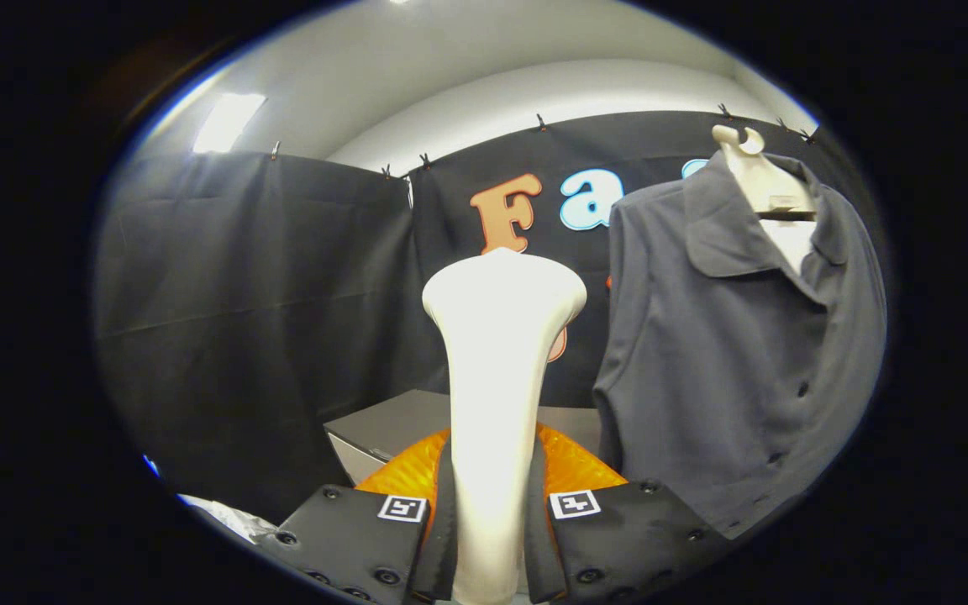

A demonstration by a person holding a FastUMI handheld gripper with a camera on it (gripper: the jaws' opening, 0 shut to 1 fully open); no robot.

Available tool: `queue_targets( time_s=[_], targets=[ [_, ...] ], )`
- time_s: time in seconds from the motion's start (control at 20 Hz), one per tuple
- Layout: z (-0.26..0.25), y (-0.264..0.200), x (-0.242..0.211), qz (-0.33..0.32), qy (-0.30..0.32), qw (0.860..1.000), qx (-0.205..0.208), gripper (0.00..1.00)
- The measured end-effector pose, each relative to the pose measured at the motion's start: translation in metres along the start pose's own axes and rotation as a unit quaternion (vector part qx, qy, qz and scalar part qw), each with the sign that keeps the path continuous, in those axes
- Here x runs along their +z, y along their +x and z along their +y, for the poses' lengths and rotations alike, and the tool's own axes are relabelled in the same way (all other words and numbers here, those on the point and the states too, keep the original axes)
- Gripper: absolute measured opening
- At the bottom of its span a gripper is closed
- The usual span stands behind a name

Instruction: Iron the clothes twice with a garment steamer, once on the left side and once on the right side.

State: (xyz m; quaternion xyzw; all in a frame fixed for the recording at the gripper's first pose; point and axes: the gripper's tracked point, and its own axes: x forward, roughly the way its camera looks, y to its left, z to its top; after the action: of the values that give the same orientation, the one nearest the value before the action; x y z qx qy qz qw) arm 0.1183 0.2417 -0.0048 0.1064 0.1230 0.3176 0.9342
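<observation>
The white steamer point(497, 370) stands upright between the fingers, its wide head on top, left of the hanging grey shirt point(728, 344), and the gripper point(490, 521) clamps its handle from both sides.

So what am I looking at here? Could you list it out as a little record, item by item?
tool: fingers shut on the steamer's handle, one on each side
steamer: white, upright, its wide head up beyond the fingers
shirt: grey, collared, buttoned, hanging to the right of the steamer, apart from it
hanger: pale, holding the shirt at the collar
table: grey, low behind the steamer
ironing: steamer head not yet on the shirt
</observation>
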Motion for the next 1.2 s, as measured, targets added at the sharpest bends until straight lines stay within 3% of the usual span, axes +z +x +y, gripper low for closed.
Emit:
queue_targets(
  time_s=[0.4, 0.7, 0.9, 1.2],
  targets=[
    [-0.053, -0.108, 0.029, -0.06, -0.022, 0.995, -0.081, 0.39],
    [-0.09, -0.156, 0.029, -0.083, -0.028, 0.986, -0.143, 0.39],
    [-0.114, -0.166, 0.009, -0.082, -0.038, 0.982, -0.168, 0.39],
    [-0.139, -0.142, -0.019, -0.079, -0.027, 0.982, -0.167, 0.39]
  ],
)
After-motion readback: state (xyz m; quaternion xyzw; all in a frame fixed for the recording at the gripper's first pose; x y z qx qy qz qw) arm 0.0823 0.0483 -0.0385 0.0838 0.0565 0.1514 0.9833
